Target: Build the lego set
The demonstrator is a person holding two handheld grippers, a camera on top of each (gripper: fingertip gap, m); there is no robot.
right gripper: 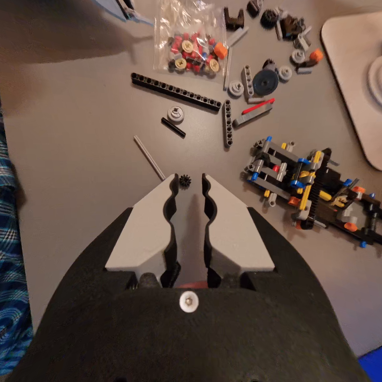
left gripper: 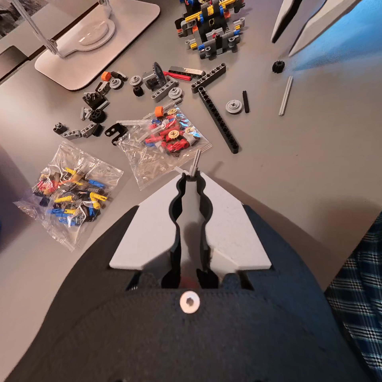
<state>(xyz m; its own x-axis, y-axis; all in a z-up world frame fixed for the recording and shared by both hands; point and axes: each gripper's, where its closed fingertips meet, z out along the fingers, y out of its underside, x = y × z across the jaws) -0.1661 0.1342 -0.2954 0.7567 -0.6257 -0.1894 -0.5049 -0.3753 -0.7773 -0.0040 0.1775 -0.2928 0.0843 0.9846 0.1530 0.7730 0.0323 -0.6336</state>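
The left gripper [left gripper: 190,175] is pinched tight on a small light grey axle connector [left gripper: 194,165], held clear above the table [left gripper: 310,186] with its stubs projecting past the fingertips. The right gripper [right gripper: 190,179] stands spread, low over the surface, with a small black gear [right gripper: 185,181] lying between its tips, close against the left finger and not yet gripped. In my judgement the step in hand is collecting this gear to join it with the grey piece or with the partly built chassis [right gripper: 310,186], which rests just to the right of that gripper. The next move calls for centring the gear between the fingers before closing, since it sits off to one side and could skid or tip; a thin grey axle [right gripper: 148,157] lies just beside the left finger and should not be caught. The surface is a plain grey-brown tabletop. Loose parts are spread across it: a long black beam [right gripper: 175,93], a short black axle [right gripper: 173,127], a grey pulley wheel [right gripper: 175,113], a clear bag of red pieces [right gripper: 192,55] and, in the left wrist view, a second bag of yellow and blue pins [left gripper: 70,192]. A pale stand base [left gripper: 99,41] occupies the far corner. A plaid sleeve [left gripper: 361,289] shows at the edge; little else of the room is visible.
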